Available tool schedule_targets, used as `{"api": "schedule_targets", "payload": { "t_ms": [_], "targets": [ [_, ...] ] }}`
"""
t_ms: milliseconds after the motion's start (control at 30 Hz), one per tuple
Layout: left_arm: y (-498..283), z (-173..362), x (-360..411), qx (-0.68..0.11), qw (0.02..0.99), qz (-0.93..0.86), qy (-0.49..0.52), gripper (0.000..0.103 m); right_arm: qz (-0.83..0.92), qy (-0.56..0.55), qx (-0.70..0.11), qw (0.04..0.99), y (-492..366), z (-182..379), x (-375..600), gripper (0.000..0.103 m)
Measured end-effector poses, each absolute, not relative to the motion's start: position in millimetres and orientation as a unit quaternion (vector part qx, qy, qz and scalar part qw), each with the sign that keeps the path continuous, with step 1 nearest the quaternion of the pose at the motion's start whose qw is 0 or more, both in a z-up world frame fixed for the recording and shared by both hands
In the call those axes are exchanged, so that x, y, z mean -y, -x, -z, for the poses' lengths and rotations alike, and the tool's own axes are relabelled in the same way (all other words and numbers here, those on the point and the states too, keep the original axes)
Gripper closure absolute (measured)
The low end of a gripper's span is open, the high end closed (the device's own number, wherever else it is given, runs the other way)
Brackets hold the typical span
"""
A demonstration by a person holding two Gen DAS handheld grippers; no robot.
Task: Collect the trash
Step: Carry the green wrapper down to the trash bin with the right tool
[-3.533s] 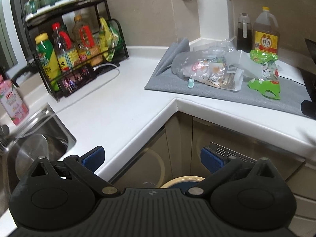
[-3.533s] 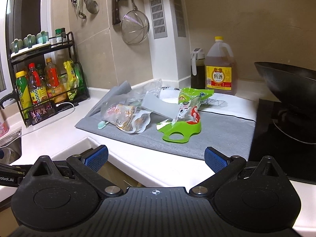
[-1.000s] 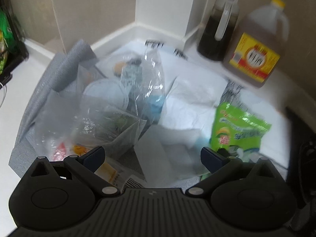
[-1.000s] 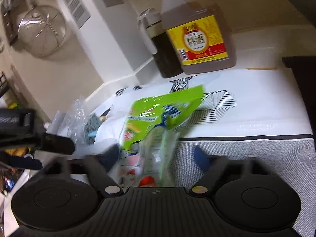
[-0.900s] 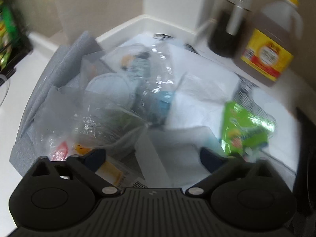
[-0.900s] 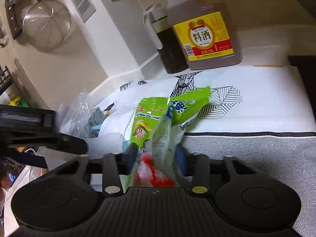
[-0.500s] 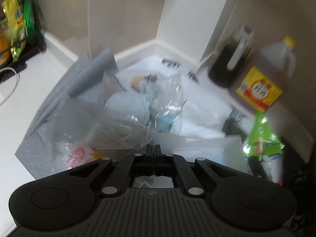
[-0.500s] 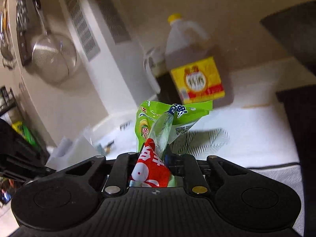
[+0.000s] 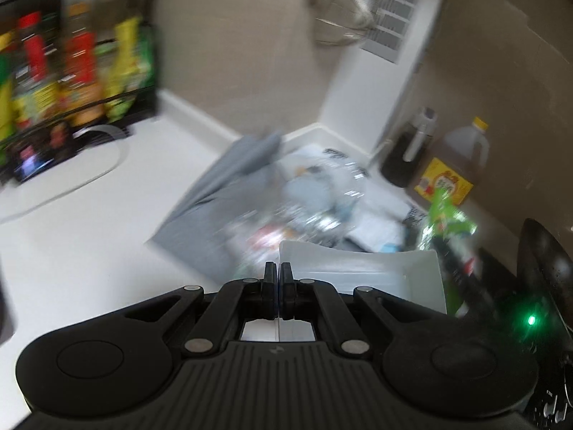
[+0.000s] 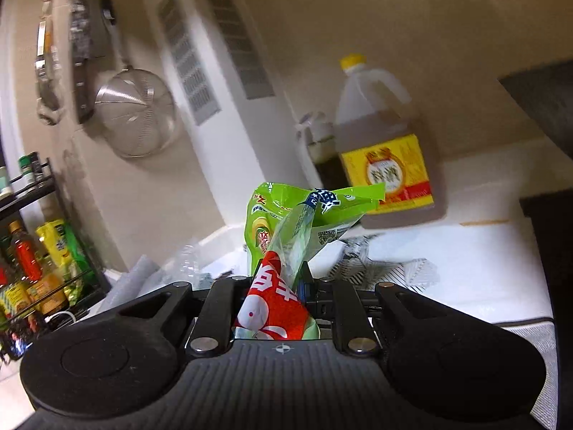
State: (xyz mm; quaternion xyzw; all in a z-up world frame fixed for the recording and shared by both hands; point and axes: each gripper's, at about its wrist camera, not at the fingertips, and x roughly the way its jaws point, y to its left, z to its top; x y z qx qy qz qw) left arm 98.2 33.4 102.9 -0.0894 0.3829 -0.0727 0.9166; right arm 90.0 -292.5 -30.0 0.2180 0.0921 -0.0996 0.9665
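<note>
Left gripper (image 9: 278, 268) angled downward, jaws clamped on a white sheet (image 9: 358, 268); right gripper (image 10: 283, 279) nearly level, pinching a green wrapper (image 10: 304, 215).

Kitchen corner: beige tiled walls (image 10: 412, 18), white pillar with vent grilles (image 10: 222, 46), a wire strainer (image 10: 138, 118) and utensils hung beside it. White tabletop (image 9: 89, 236), grey mat (image 9: 215, 193) across the corner. Black wire rack (image 9: 71, 71) of bottles at left, view there blurred
</note>
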Motion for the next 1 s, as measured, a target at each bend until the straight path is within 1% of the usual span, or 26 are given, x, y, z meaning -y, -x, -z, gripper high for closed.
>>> {"api": "schedule_targets", "payload": {
  "t_ms": [167, 267, 367, 533, 667, 833, 1000],
  "targets": [
    [-33.8, -84.2, -99.5, -0.391, 0.915, 0.027, 0.093, 0.103, 0.066, -0.210, -0.079, 0.972, -54.3, 8.8, 259.5, 0.086],
    [-4.2, -59.7, -126.0, -0.409, 0.908, 0.006, 0.090, 0.103, 0.012, -0.194, -0.072, 0.978, -15.0, -12.2, 222.3, 0.086],
    [21.5, -31.0, -140.1, -0.423, 0.901, -0.001, 0.092, 0.103, -0.043, -0.176, -0.084, 0.980, 23.0, -22.8, 181.9, 0.086],
    [59.4, 19.7, -148.0, -0.449, 0.889, -0.006, 0.092, 0.103, -0.104, -0.159, -0.153, 0.970, 67.3, -9.2, 123.6, 0.086],
    [80.3, 50.9, -151.1, -0.454, 0.885, -0.003, 0.098, 0.103, -0.105, -0.131, -0.219, 0.961, 88.9, 14.9, 89.0, 0.086],
    [90.9, 69.9, -149.5, -0.448, 0.888, 0.002, 0.099, 0.103, -0.081, -0.105, -0.268, 0.954, 105.2, 31.9, 66.4, 0.086],
    [89.1, 77.3, -150.4, -0.445, 0.889, 0.007, 0.104, 0.103, -0.063, -0.092, -0.303, 0.946, 100.6, 41.7, 54.3, 0.086]
  ]
}}
